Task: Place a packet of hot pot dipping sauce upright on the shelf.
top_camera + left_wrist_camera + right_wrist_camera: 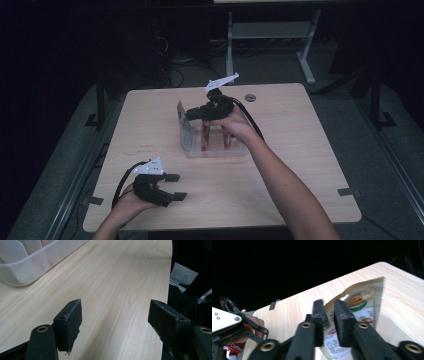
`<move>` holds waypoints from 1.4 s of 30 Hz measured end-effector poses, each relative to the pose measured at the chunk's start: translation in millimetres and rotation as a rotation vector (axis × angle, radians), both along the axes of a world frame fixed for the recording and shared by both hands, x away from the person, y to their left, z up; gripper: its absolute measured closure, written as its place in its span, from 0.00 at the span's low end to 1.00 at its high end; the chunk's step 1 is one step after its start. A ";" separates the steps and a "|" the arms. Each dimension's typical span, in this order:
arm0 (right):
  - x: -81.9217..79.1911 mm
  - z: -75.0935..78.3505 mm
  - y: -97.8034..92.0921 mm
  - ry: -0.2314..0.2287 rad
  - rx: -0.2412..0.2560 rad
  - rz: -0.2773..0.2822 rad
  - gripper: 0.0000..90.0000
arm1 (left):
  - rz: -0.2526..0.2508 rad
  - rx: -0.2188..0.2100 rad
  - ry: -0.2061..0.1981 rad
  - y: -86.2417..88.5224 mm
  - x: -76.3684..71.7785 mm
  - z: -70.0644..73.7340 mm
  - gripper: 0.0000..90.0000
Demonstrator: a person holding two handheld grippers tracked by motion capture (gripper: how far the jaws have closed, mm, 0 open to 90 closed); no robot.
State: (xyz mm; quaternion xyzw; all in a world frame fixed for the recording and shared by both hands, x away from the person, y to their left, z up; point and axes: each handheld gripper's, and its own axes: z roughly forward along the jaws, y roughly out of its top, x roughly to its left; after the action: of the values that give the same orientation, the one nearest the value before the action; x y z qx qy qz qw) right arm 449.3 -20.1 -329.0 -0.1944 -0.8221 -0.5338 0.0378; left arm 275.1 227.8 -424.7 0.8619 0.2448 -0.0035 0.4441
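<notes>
A see-through plastic box [215,150] sits on the light wooden table [280,190], right under the right gripper [189,114]. Inside the box stand thin packets with red and white on them [206,137]. I can count at least two, but the picture is too dim to be sure.

At the box's left end, one flat packet with a round brown picture and green print [359,305] stands up tall, with its top above the box's rim. The right gripper holds this packet. In the right gripper view its two black jaws are close together with the packet's top edge pinched between them.

The left gripper [175,187] is well apart from the box, near the table's front left part. The person's hand rests on the table there. Its two jaws stand wide apart with nothing between them. In the left gripper view, bare wood lies between the jaws, and the corner of the plastic box [27,267] is ahead and off to one side.

There is one box, one table and two grippers. There is lots of bare table between the left gripper and the box. The table's front edge is near that gripper.
</notes>
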 end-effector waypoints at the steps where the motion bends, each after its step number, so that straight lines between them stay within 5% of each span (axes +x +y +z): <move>1: -1.9 2.2 -1.2 -0.006 -0.004 -0.001 0.79 | 0.001 0.000 0.000 0.0 0.2 0.0 0.30; 6: -14.0 9.2 -8.8 -0.055 -0.041 -0.010 0.60 | 0.008 -0.003 0.001 -0.2 1.7 0.3 0.29; 18: -48.1 4.5 -35.8 -0.117 -0.067 -0.009 0.53 | 0.018 0.019 -0.001 -5.4 8.7 -0.6 0.29; 31: -95.5 -20.4 -59.6 -0.169 -0.118 -0.012 0.48 | 0.008 0.037 -0.019 -5.3 3.8 -0.7 0.29; 42: -121.1 -52.5 -88.2 -0.151 -0.167 -0.046 0.44 | -0.003 0.075 -0.036 -9.1 1.2 -3.4 0.29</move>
State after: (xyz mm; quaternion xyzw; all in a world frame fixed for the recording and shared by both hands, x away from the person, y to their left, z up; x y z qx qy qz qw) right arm 328.2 -108.4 -381.6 -0.1747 -0.8597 -0.4771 -0.0528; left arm 276.4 218.7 -428.1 0.8781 0.2356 0.0205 0.4160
